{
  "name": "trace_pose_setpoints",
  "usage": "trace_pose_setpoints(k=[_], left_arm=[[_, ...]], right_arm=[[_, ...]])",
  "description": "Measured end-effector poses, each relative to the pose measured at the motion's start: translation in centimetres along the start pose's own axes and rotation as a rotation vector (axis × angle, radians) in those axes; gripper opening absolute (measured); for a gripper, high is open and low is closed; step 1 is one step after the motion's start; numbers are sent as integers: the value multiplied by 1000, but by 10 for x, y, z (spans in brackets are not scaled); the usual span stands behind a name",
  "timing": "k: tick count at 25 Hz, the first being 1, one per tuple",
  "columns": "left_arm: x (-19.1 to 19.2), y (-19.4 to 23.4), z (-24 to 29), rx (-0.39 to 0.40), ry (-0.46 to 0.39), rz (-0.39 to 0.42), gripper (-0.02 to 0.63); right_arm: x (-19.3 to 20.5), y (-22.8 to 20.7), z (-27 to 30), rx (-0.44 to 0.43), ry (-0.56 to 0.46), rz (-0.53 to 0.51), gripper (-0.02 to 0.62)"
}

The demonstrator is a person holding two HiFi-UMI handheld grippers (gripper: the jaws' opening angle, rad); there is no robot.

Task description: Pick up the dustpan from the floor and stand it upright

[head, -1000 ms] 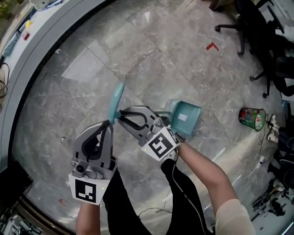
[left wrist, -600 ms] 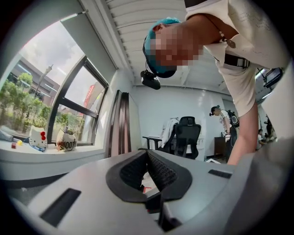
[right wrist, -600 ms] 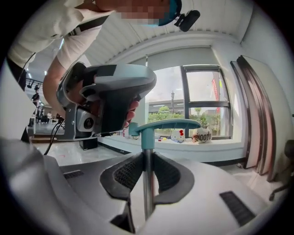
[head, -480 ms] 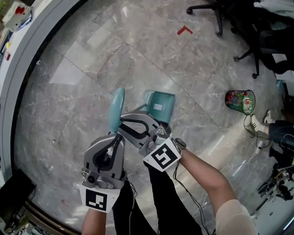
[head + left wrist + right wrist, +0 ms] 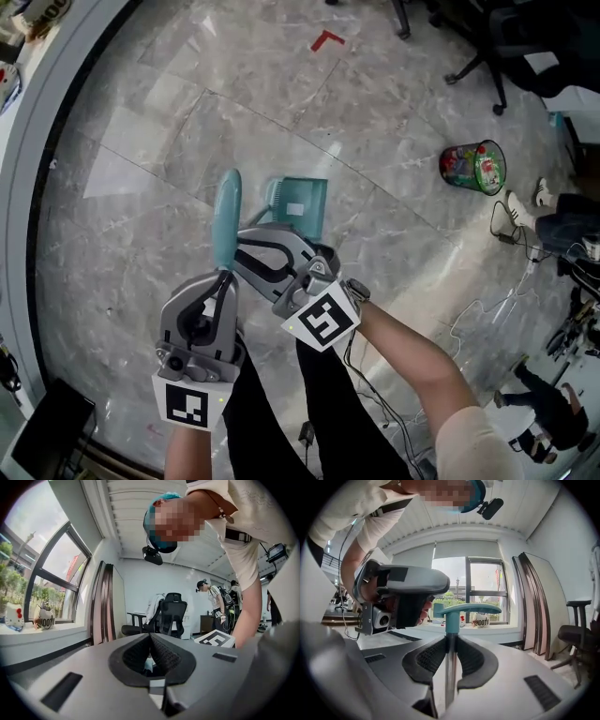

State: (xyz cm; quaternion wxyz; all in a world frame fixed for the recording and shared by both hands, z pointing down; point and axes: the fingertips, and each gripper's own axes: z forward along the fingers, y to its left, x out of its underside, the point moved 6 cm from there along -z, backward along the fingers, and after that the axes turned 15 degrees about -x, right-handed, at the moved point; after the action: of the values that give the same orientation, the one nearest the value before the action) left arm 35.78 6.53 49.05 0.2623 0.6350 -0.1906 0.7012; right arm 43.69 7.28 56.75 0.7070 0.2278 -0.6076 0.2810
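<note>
Left gripper point(image 5: 225, 275): nearest, at 7 o'clock in the head view. Jaws drawn together. A pale teal sliver shows between the pads point(image 5: 164, 656), too small to name. The tip is at the near end of the teal grip point(image 5: 227, 217); contact is unclear.
Right gripper point(image 5: 242, 242): at 6 o'clock. Jaws clamped on the metal shaft point(image 5: 450, 667), just under the grip.
Marker cubes point(image 5: 322, 319): black-and-white squares, no words.
Dustpan point(image 5: 302, 201): mid-frame, toward 12 o'clock from the grippers, with the grip at 9 o'clock of the pan. In the head view the shaft is mostly hidden behind the right gripper. Cannot tell whether the pan touches the floor point(image 5: 394, 244).
Pan label point(image 5: 296, 207): white sticker, print too small to read.
Wire bin point(image 5: 473, 167): green, at 2 o'clock, well apart from the pan. Contents are a jumble and unreadable.
Red mark point(image 5: 327, 39): at 12 o'clock on the grey marble.
Office chairs point(image 5: 487, 47): at 1 o'clock, cut off by the frame edge.
Mug point(image 5: 482, 619): on the window sill in the right gripper view. Lettering ends "OOTO"; the first letter is unclear.
</note>
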Motion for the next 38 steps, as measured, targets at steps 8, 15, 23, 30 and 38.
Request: trace_pose_setpoints(k=[8,15,23,30,38], left_arm=[[-5,-7,5,26,-8,19,11],[-2,-3,-3,43,-16,24,11],[-43,-7,-26,136,-32,10,11],[-163,-43,-64,242,-50,-13,11],[-285,-129,-92,122,-74,-7,11]], right_arm=[[-2,10,-3,-20,29,-17,91],[-3,23,-17,21,59,9,91],[-48,46,-66,229,146,157,31],[-205,70,-108,535,-176,158,17],[-304,84,-235,553,-154,247,17]])
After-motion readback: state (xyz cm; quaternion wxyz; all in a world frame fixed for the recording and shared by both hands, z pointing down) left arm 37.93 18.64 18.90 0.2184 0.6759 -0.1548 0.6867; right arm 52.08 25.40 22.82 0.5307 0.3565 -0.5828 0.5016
